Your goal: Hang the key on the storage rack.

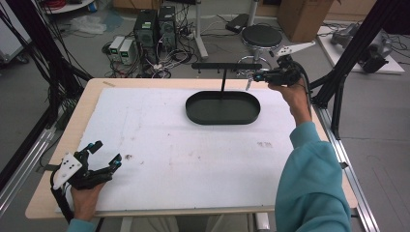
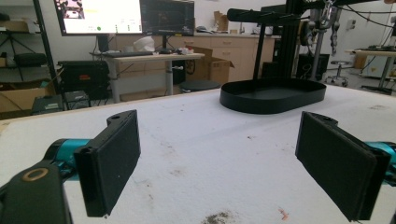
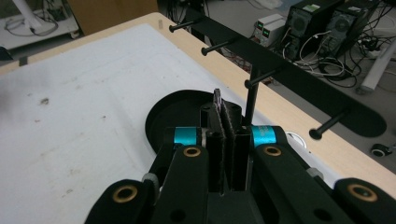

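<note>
Right gripper [image 1: 258, 76] raised beside the rack's crossbar [image 1: 226, 65], above the black tray [image 1: 223, 108] at the table's far side. In its own view jaws pressed together [image 3: 224, 140] on a thin dark sliver, identity unclear. Left gripper [image 1: 104, 154] wide open, empty, resting at the near-left corner; pads [image 2: 116, 158] seen clear of everything.

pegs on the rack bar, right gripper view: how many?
4 pegs, spaced along the bar: far end, next, beside the post, near end. More may sit on its hidden side.
</note>
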Available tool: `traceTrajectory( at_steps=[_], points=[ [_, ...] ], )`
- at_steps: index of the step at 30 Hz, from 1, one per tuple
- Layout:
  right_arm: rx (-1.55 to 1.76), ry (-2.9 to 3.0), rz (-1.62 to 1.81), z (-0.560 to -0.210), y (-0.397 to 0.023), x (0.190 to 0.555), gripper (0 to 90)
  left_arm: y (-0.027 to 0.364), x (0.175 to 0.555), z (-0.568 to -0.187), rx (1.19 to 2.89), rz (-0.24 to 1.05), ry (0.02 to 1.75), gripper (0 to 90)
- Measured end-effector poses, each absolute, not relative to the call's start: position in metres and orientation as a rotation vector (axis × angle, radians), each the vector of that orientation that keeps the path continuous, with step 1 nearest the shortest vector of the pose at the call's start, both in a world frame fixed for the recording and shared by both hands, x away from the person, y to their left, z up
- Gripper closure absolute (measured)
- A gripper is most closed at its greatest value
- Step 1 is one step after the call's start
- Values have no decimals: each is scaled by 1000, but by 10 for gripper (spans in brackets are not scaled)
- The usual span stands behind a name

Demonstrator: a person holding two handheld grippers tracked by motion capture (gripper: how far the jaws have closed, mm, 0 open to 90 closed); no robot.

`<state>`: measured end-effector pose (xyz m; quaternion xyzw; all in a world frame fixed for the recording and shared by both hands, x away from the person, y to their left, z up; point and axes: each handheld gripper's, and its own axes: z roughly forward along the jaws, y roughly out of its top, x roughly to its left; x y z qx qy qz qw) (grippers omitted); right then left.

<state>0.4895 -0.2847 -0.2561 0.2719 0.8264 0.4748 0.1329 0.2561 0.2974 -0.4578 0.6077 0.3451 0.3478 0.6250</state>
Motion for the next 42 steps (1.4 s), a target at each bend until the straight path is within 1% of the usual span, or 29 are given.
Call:
traceTrajectory(
  at_steps=[11, 20, 42],
  points=[
    [792, 2435, 1319, -252, -264, 506, 896, 298, 256, -458, 1395, 797, 792, 144],
    [819, 2456, 1279, -261, -253, 517, 895, 297, 256, -458, 1394, 797, 792, 144],
    [858, 2416, 1238, -275, -246, 532, 894, 297, 256, -458, 1389, 795, 794, 144]
  ],
)
